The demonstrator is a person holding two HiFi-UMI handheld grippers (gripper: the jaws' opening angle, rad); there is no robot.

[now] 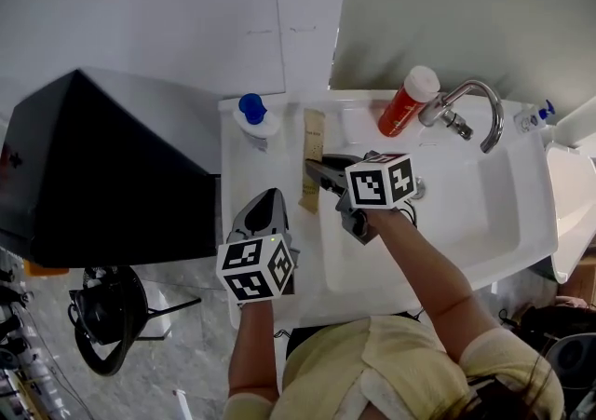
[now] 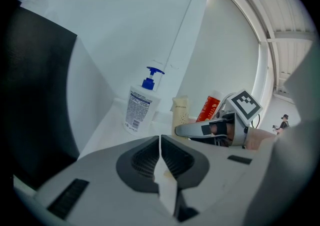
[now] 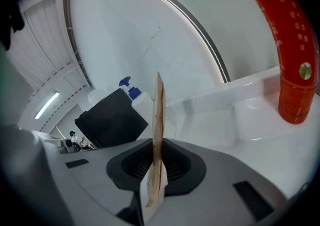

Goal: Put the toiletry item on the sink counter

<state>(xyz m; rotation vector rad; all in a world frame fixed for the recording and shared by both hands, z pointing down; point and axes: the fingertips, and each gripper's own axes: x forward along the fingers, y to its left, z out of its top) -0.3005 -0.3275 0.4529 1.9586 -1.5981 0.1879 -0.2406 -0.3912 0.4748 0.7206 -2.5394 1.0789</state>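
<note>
The toiletry item is a flat tan sachet (image 1: 312, 159), held edge-up in my right gripper (image 1: 313, 169), which is shut on its lower part. In the right gripper view the sachet (image 3: 158, 120) rises straight out of the closed jaws (image 3: 157, 164). It hangs over the white counter strip (image 1: 279, 153) left of the basin. My left gripper (image 1: 271, 196) is at the counter's front left, shut with nothing in it (image 2: 160, 145). From the left gripper view the sachet (image 2: 180, 111) stands beside the right gripper (image 2: 200, 129).
A white pump bottle with a blue head (image 1: 253, 115) stands at the back left of the counter. A red bottle (image 1: 406, 101) and a chrome faucet (image 1: 472, 109) are behind the basin (image 1: 466, 223). A large black box (image 1: 102, 167) borders the sink's left side.
</note>
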